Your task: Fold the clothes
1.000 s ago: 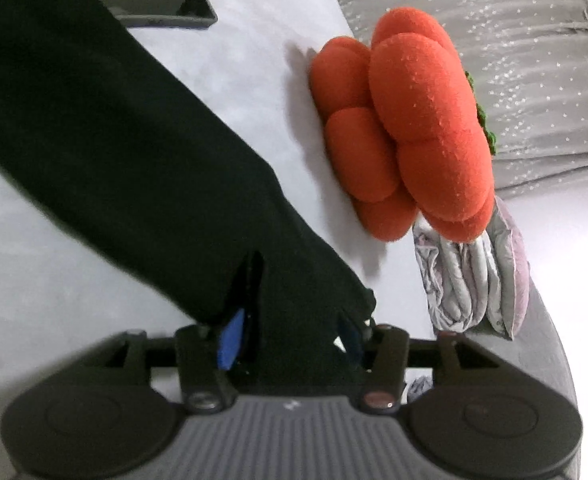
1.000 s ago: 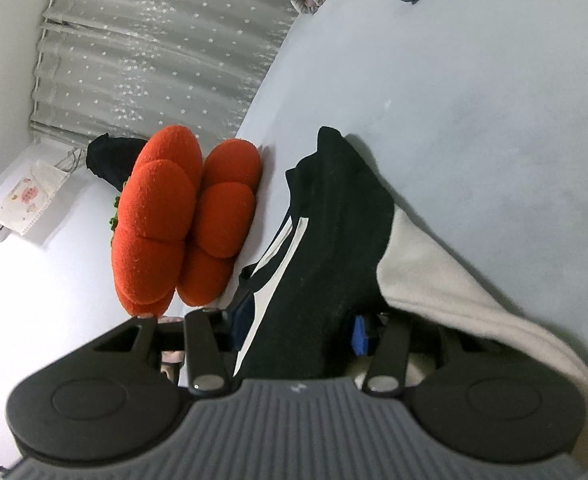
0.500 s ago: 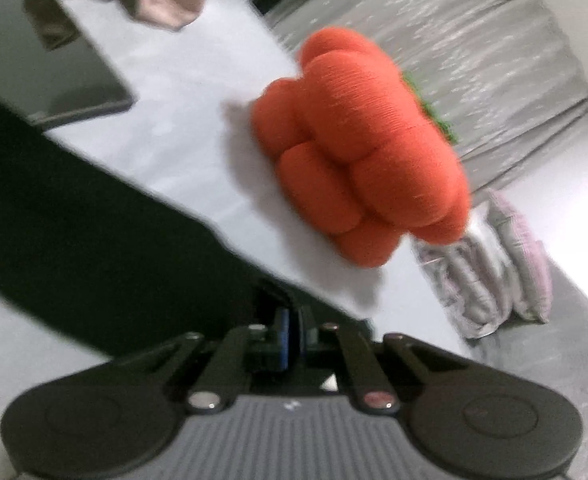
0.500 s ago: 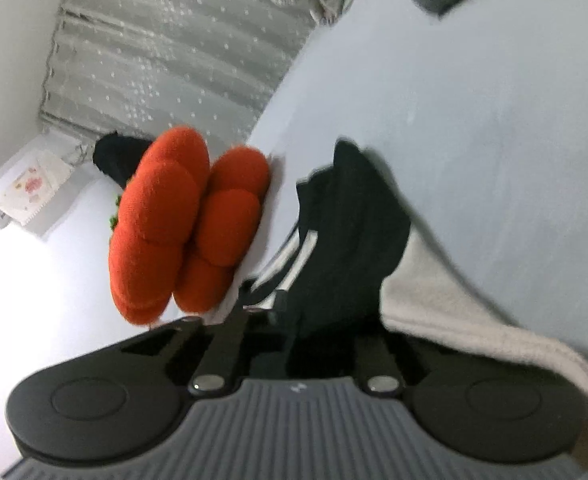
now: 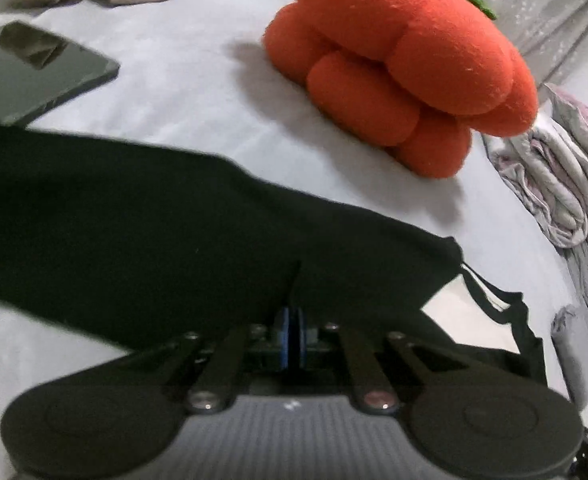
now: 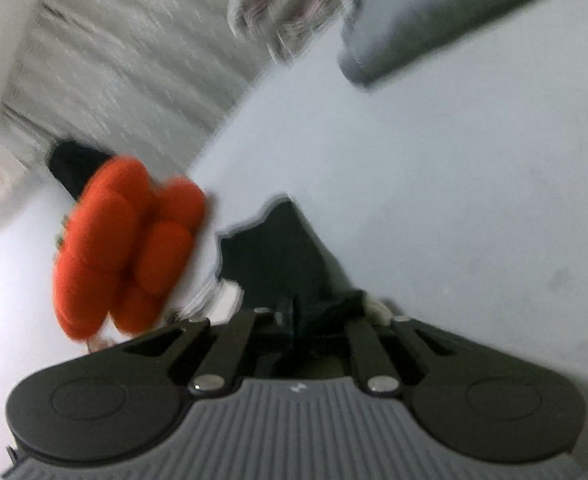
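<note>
Two claws pinching black garment (image 5: 142,216), no readable writing, orange cushion (image 5: 406,60) beside

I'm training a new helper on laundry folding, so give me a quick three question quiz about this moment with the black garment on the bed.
1. True or false: the left gripper is shut on the black garment.
2. Which lies beyond the garment in the left wrist view: A, a blue bucket; B, an orange plush cushion; C, a wooden chair?
3. Fill in: the dark flat tablet lies on the ____.

Key: 1 true. 2 B. 3 bed.
</note>
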Motion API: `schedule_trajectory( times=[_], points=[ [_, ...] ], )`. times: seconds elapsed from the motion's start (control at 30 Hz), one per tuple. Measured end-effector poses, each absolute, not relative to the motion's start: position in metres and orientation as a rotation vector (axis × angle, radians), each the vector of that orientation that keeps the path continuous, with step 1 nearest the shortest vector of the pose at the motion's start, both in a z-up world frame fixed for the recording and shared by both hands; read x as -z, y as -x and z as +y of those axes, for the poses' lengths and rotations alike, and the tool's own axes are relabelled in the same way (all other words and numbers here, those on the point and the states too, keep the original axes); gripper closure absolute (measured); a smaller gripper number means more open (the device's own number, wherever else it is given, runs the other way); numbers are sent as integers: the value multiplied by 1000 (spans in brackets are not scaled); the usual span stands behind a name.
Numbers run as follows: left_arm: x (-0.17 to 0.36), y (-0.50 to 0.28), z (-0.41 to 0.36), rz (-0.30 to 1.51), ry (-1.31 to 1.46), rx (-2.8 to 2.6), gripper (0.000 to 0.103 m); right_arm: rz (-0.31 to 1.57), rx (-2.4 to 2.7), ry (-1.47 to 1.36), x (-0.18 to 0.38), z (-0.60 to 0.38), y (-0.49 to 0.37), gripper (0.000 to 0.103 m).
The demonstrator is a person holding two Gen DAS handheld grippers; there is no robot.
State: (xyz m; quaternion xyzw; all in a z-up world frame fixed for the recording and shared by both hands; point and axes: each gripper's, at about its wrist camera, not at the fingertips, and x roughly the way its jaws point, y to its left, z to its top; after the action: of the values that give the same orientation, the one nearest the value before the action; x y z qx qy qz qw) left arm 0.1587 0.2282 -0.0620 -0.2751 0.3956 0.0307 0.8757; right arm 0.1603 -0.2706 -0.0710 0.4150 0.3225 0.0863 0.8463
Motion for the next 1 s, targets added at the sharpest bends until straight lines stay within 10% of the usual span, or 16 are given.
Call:
schedule_trajectory(
  times=[0.23, 1.0],
  points=[
    [68, -159, 243, 793, 663, -27, 87, 845, -204, -712, 29, -274, -158, 71],
    [68, -170, 219, 684, 566, -25, 98, 724, -201, -290, 43, -214, -259, 62]
  ],
)
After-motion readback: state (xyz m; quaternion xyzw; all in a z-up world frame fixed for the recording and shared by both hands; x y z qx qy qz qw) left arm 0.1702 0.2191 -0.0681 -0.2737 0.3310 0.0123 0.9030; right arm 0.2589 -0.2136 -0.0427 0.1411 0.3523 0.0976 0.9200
